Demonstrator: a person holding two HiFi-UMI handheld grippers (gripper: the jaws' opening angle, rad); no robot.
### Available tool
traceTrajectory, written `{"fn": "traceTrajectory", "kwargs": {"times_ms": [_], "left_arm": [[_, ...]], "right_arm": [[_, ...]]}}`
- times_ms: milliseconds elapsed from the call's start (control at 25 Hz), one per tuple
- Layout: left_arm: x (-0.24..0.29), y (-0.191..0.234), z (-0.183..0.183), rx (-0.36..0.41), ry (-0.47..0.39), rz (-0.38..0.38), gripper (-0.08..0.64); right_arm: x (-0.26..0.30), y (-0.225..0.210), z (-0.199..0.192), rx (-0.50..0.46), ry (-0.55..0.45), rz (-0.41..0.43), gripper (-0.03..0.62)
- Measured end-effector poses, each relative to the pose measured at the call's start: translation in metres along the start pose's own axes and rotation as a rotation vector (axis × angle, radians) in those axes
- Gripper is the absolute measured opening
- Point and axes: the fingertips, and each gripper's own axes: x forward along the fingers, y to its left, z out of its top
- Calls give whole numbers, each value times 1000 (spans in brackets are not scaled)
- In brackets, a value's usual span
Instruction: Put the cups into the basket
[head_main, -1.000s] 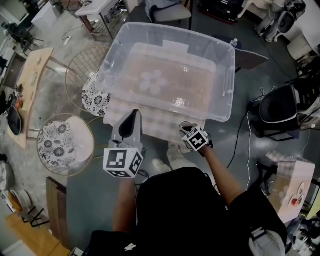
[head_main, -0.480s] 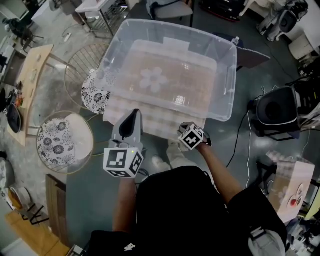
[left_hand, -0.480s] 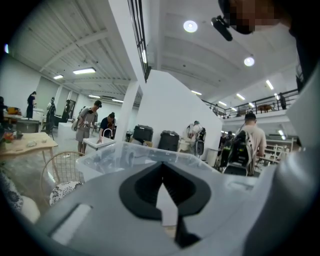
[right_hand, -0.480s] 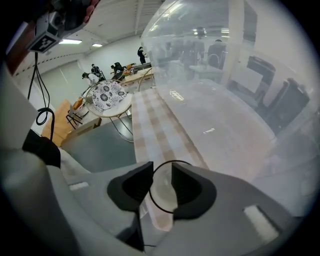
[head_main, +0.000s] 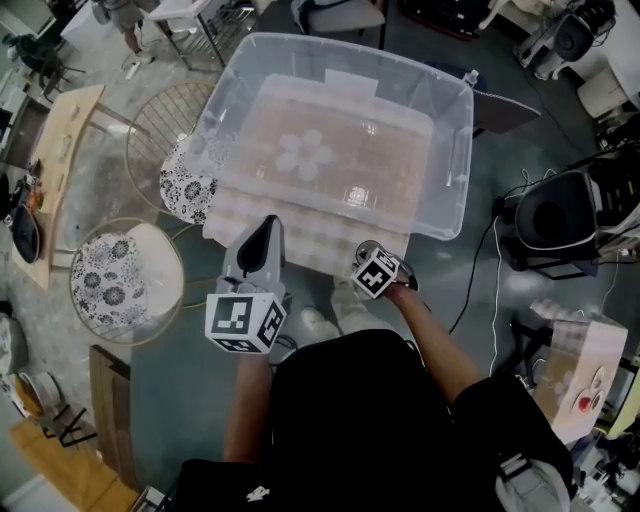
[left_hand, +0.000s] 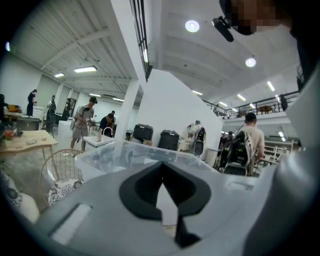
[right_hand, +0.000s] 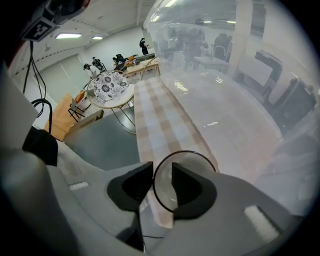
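Observation:
A clear cup (right_hand: 192, 159) with a dark rim stands on the checked cloth (right_hand: 160, 115) at the table's near edge. My right gripper (right_hand: 159, 175) points steeply down over it. Its jaws have just been opening and now stand open with the cup's rim and wall between them, one pad inside and one outside. In the head view the right gripper (head_main: 372, 254) is mostly hidden under its marker cube. The big clear plastic basket (head_main: 455, 150) fills the table behind. My left gripper (head_main: 262, 224) hovers level at the table's front edge, shut and empty (left_hand: 161, 165).
Two round wire stools with patterned cushions (head_main: 125, 280) (head_main: 190, 185) stand left of the table. A wooden bench (head_main: 60, 170) is further left. A black bag (head_main: 560, 215), cables and a box (head_main: 570, 360) lie on the floor to the right.
The right gripper's marker cube has rolled and slid slightly left and down toward the cup. The left gripper has stayed put.

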Motion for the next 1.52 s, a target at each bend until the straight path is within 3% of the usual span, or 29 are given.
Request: {"fn": "traceTrajectory", "kwargs": {"times_ms": [600,1160,1520], "left_arm": [[-1,10,-4,-15,6,29,5],[1,12,-4,-32,2,26,5],[8,2,2,-21,-11,6,5]], "right_arm": [[28,-7,-1,-6,163,-33,126],[16,-4,-14,26,155,-19,61],[-4,-8,-2,32,52,-33,37]]}}
